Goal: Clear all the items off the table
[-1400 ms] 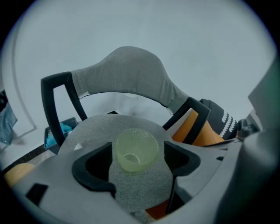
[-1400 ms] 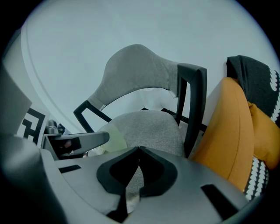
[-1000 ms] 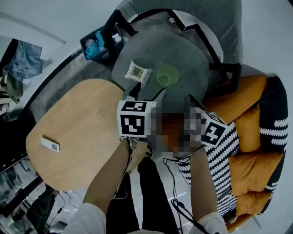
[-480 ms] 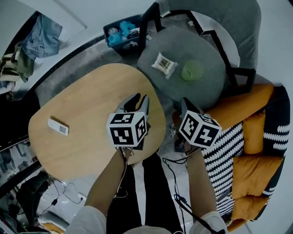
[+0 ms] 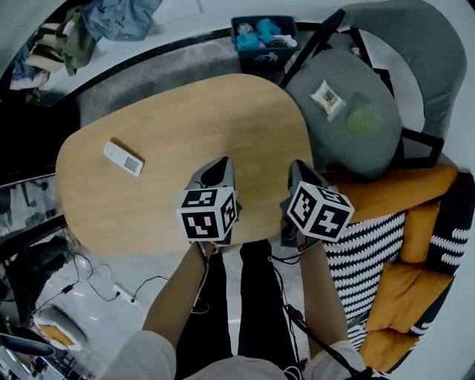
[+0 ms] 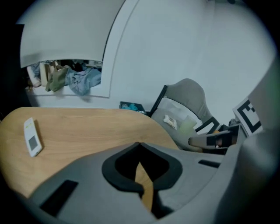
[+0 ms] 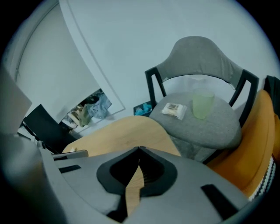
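A white remote point(image 5: 123, 158) lies alone near the left end of the wooden table point(image 5: 193, 119); the left gripper view has the remote point(image 6: 32, 137) far left of the jaws. My left gripper point(image 5: 221, 167) hovers over the table's near edge. Its jaws have just been closing with nothing between them and now stand shut point(image 6: 139, 143). Just to its right, my right gripper point(image 5: 298, 172) is shut and empty point(image 7: 139, 148). A barcoded packet point(image 5: 327, 99) and a green cup point(image 5: 365, 117) rest on the grey chair cushion point(image 5: 338, 141).
A dark basket point(image 5: 263, 35) with blue items stands on the floor beyond the table. An orange and striped sofa point(image 5: 401, 245) lies to the right. Clothes point(image 5: 89, 22) are piled at the far left. Cables point(image 5: 111, 289) trail on the floor below the table.
Both grippers have swung from beside the chair to the table's near edge. The left jaws, apart half a second ago, have come together. Packet and cup stay on the cushion.
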A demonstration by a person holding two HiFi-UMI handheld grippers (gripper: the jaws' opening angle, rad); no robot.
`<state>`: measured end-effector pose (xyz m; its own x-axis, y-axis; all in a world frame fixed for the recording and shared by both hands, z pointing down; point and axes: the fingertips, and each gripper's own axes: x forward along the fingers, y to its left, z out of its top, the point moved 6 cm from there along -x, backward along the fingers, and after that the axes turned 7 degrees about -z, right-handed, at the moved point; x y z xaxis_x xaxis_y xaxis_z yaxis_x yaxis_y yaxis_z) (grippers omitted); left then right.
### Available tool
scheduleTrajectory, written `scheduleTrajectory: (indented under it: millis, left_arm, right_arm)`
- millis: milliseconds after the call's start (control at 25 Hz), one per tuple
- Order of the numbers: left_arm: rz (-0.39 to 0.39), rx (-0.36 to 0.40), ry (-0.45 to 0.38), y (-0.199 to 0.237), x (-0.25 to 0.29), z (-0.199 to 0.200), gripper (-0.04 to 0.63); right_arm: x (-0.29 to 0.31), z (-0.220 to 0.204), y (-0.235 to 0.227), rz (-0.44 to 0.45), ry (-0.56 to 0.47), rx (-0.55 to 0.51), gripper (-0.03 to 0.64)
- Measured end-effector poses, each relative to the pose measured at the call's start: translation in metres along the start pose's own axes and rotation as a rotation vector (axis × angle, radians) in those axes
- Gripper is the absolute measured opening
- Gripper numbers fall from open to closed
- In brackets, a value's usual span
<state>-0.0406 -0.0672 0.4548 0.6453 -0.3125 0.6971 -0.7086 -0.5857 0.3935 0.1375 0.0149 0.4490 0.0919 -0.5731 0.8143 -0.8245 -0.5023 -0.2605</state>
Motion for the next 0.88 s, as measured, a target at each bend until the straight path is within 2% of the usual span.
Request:
scheduleTrajectory:
  millis: [280,520,880]
  left_arm:
    - [0.119,-0.052,-0.015,0.075,-0.061,-0.027,0.008]
    - [0.202,-0.114,-0.004,0.126,-0.097,-0.059,0.008]
    - [0.286,-0.223,-0.017,0.187,-0.139,-0.094,0.008]
  right_arm:
    - [0.008,-0.038,0.102,0.074,0.054,-0.206,0.025]
    - [0.019,-0.073,0.168,0.137,0.113,-0.347,0.025]
    - [0.033,-0.104,0.241,0.19,0.161,-0.461,0.025]
